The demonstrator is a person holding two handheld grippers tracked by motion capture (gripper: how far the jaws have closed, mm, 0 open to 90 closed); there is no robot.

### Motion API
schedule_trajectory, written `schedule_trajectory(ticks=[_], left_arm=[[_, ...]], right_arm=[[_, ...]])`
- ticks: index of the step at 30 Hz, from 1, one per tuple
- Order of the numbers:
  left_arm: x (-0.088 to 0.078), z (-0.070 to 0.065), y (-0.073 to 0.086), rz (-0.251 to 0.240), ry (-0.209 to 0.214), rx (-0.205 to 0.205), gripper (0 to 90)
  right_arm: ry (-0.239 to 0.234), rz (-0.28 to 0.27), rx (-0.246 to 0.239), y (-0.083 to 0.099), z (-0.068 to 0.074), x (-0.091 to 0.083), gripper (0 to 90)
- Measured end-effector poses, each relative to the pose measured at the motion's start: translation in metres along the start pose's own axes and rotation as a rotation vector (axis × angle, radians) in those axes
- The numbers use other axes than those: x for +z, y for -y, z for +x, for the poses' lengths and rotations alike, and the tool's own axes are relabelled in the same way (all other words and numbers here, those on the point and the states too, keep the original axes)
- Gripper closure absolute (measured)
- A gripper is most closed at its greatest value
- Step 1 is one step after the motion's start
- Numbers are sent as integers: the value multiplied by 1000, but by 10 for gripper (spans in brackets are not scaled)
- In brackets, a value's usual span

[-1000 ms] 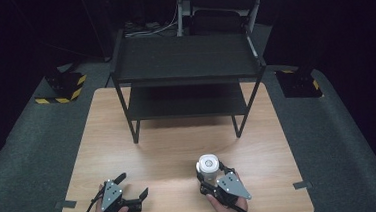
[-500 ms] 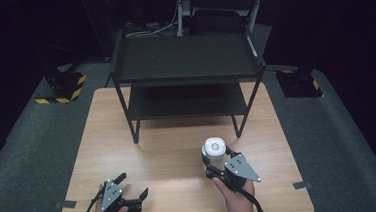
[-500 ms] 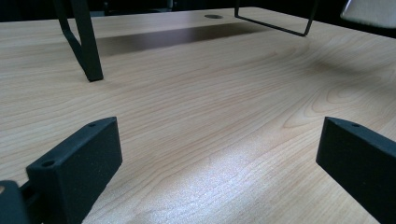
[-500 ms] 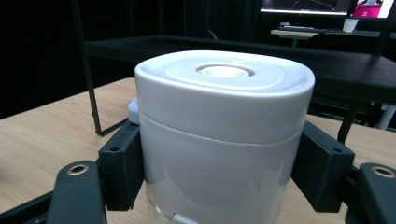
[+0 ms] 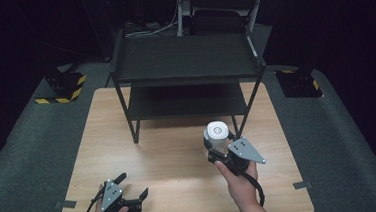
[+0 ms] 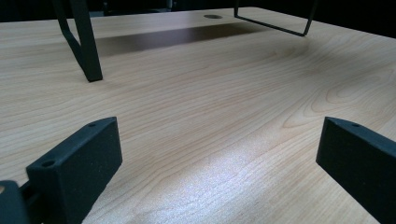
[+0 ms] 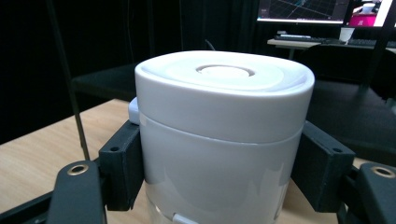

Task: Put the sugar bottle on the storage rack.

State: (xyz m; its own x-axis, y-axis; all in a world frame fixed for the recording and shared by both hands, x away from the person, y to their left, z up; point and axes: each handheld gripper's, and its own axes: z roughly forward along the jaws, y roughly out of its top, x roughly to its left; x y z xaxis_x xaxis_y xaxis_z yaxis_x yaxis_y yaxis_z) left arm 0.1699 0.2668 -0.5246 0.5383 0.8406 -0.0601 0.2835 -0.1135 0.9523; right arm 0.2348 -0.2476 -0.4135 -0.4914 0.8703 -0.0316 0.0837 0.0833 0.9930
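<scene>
A white cylindrical container (image 7: 219, 140) is sitting upright between the two black jaws of the right gripper (image 5: 222, 148), which is clenching it from both sides just below its lid. The lid is smooth, glossy plastic with rounded edges and a shallow round dimple at its centre; a fine seam is separating it from the body beneath. In the high view the container (image 5: 217, 134) is being carried above the wooden table (image 5: 181, 186), near the front right leg of the black shelf rack (image 5: 185, 61).

The table is showing a pale, matt wood grain with a bright patch of reflected light. The rack is made of thin dark metal legs and two flat dark shelves, one over the other, and it is standing on the far half of the table, directly beyond the container.

The left gripper (image 5: 127, 190) is lying low near the table's front left edge, well apart from the container. Its blocky, matt black jaws are standing wide and released, with bare wood (image 6: 210, 140) between them and a rack leg (image 6: 84, 42) rising further off.

Grey carpet (image 5: 337, 125) is surrounding the table, and a yellow-and-black striped block (image 5: 64, 89) is sitting on it at the left.
</scene>
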Motion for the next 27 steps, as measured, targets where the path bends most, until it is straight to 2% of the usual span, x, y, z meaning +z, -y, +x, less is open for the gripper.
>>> schedule_trajectory(ticks=[12, 21, 27], left_arm=[[0, 1, -1, 4, 3, 2, 5], [0, 1, -1, 3, 5, 1, 5], [0, 1, -1, 3, 6, 1, 5]], right_arm=[[-3, -29, -6, -42, -11, 17, 286], [5, -33, -6, -63, -18, 32, 286], [17, -24, -18, -70, -22, 45, 286]])
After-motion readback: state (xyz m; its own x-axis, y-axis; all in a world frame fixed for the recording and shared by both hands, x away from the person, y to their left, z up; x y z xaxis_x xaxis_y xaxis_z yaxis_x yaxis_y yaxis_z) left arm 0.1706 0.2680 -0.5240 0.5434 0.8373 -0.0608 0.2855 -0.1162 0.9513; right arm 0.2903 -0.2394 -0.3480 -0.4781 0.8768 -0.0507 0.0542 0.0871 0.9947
